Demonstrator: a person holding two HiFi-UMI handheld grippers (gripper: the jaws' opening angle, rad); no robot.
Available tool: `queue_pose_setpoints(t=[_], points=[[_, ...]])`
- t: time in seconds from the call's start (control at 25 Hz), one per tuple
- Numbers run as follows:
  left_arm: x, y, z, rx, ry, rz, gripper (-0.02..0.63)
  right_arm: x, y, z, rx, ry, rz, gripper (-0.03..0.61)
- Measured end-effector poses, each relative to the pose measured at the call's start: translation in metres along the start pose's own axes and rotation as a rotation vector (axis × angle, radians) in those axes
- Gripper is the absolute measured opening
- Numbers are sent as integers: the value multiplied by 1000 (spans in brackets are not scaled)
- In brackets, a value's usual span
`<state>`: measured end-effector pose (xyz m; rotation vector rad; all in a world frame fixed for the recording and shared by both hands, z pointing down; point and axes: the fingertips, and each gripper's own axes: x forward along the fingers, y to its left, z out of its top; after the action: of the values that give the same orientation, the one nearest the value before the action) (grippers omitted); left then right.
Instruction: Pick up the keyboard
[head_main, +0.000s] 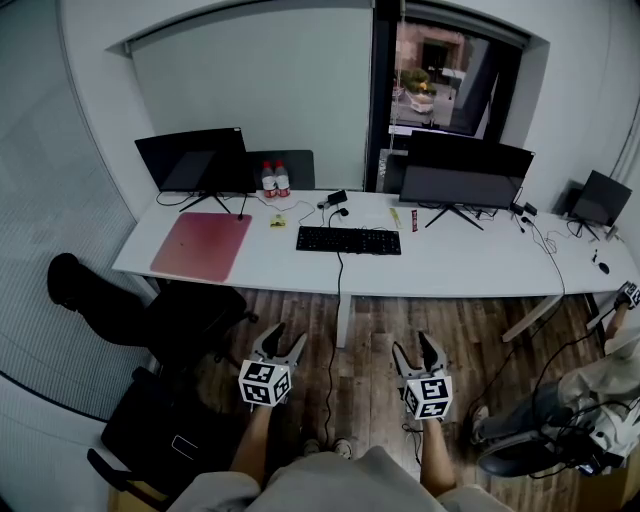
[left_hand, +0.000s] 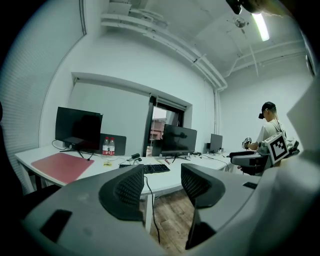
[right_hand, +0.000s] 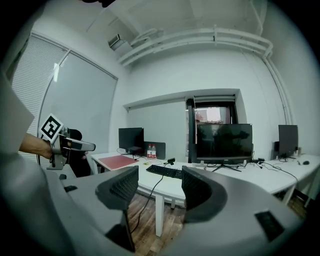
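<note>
Two hand-held grippers are observed over the wooden floor (head_main: 380, 320), both short of the white desk (head_main: 450, 268) and touching nothing. Left gripper (head_main: 283, 345): fingers (left_hand: 125, 190) stand apart with nothing between them; only floor and the desk's edge show in the gap. Right gripper (head_main: 416, 352): fingers (right_hand: 200, 190) likewise apart and empty. The black keyboard (head_main: 348, 240) lies flat on the desk near its middle, well apart from both grippers, its long side along the desk's front edge. A dark cable (head_main: 336, 300) drops from the desk edge just in front of it toward the floor. To the keyboard's left lies a red mat (head_main: 202, 245); behind that stand a dark monitor (head_main: 192, 160) and two bottles (head_main: 275, 180). A second, wider monitor (head_main: 465, 172) stands behind and to the right of the keyboard. Both grippers point toward the desk, side by side.
</note>
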<state>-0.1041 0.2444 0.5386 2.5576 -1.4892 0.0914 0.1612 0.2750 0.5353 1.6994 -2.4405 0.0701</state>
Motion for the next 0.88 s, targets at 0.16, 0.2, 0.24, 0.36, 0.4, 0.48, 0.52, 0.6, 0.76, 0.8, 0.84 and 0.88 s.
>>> queue_pose_setpoints(t=[0.16,0.2,0.24,0.36,0.4,0.48,0.52,0.6,0.76,0.8,0.84,0.88], points=[[4,-12,-1,4,-2,12,225,-4,-9,-4,-1,4,6,253],[5,-15,-2,4,-2,13,225,-5,-12,-5,-3,4,8,253],[6,-18,-2,6,-2,13,225,-6,-14,-5,-4,3,10,253],[11,-23,-3,10,1,16,225,-5,-19,-8,1,5,13,253],[13,-23,-4,11,3,18,225,-5,-21,-10,3,5,13,253],[17,-24,-6,14,8,19,225,-4,-24,-12,5,4,11,253],[19,-25,-6,15,8,19,225,-4,-26,-12,4,4,11,253],[23,-24,-5,16,6,19,225,-1,-29,-13,2,5,11,253],[30,-21,-7,14,10,20,225,7,-34,-14,1,8,8,250],[33,-19,-7,13,12,21,225,10,-34,-13,0,7,8,250],[35,-17,-8,12,13,22,225,13,-35,-13,-1,6,8,249],[38,-15,-8,11,14,22,225,17,-35,-12,-2,7,8,249]])
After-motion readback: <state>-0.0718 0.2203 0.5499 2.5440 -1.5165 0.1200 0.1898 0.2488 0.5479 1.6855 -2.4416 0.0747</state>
